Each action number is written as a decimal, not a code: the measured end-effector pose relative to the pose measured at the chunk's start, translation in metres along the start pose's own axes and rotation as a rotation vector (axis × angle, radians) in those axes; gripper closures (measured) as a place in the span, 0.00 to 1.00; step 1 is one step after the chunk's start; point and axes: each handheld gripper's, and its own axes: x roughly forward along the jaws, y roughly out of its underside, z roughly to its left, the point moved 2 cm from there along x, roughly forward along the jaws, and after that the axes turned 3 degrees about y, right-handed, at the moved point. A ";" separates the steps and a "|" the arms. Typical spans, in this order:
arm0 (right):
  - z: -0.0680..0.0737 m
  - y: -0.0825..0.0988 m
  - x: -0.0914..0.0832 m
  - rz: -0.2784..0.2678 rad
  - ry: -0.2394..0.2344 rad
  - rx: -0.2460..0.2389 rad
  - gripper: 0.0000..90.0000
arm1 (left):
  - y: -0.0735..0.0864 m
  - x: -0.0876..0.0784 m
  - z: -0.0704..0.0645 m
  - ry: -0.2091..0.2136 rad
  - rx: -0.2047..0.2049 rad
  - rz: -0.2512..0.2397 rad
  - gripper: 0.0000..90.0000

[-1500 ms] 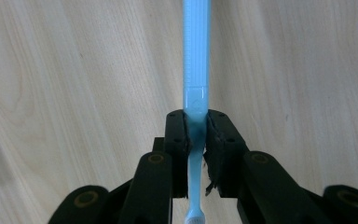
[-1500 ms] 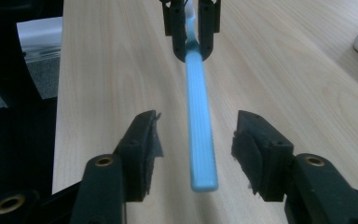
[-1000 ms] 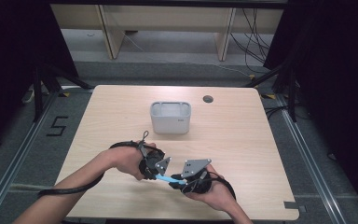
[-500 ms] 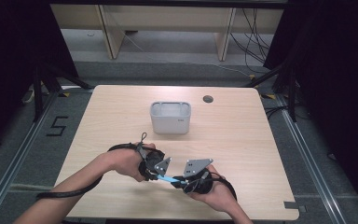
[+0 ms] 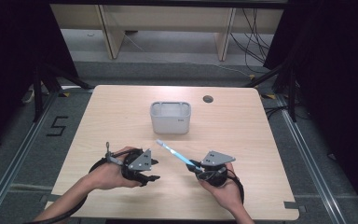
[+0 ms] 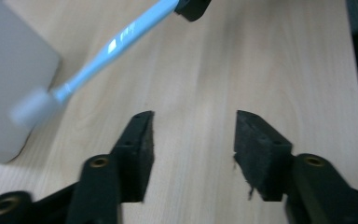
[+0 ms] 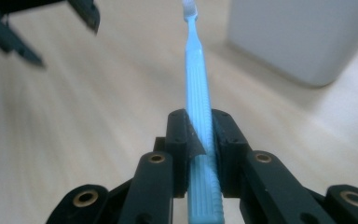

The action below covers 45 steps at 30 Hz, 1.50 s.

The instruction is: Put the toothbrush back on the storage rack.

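The right gripper [image 5: 196, 164] is clamped tight on a long, thin, light blue plastic toothbrush [image 5: 175, 152]. In the right gripper view its two black jaws squeeze the ribbed handle of the toothbrush [image 7: 198, 93] from both sides, near the back end. So the pick-up part looks done: the toothbrush is up off the pale wooden table [image 5: 261, 135] and held in the air.

The left gripper [image 5: 154, 169] holds nothing. In the left gripper view its jaws stand wide apart with only bare table between them. It sits a little way to the left of the toothbrush and does not touch it.

What seems to be left is putting the toothbrush into the small grey plastic box with rounded corners [image 5: 170, 117]. The box stands open at the top near the middle of the table, a bit beyond the brush tip. The toothbrush is near it but not over it and not inside it yet, so I think the job is about half done.

The toothbrush points away from the person. Its long line runs from the right gripper up and to the left, towards the box. The white brush head [image 5: 159, 142] is at the far end, and the handle end is in the jaws. In the high view it looks tilted up a little, not flat on the table. In the left gripper view the brush head [image 6: 32, 106] is just beside the box [image 6: 9, 79], but it is blurry, so I cannot tell if they touch.
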 end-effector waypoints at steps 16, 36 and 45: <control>0.005 -0.011 -0.006 -0.203 0.081 0.033 0.87 | 0.004 0.015 0.020 -0.141 -0.466 -0.381 0.35; 0.013 -0.017 -0.003 -0.240 0.066 -0.015 0.88 | -0.013 0.022 0.032 -0.125 -0.528 -0.473 0.34; 0.017 -0.017 -0.002 -0.235 0.050 0.004 0.87 | -0.022 0.025 0.033 -0.103 -0.541 -0.501 0.33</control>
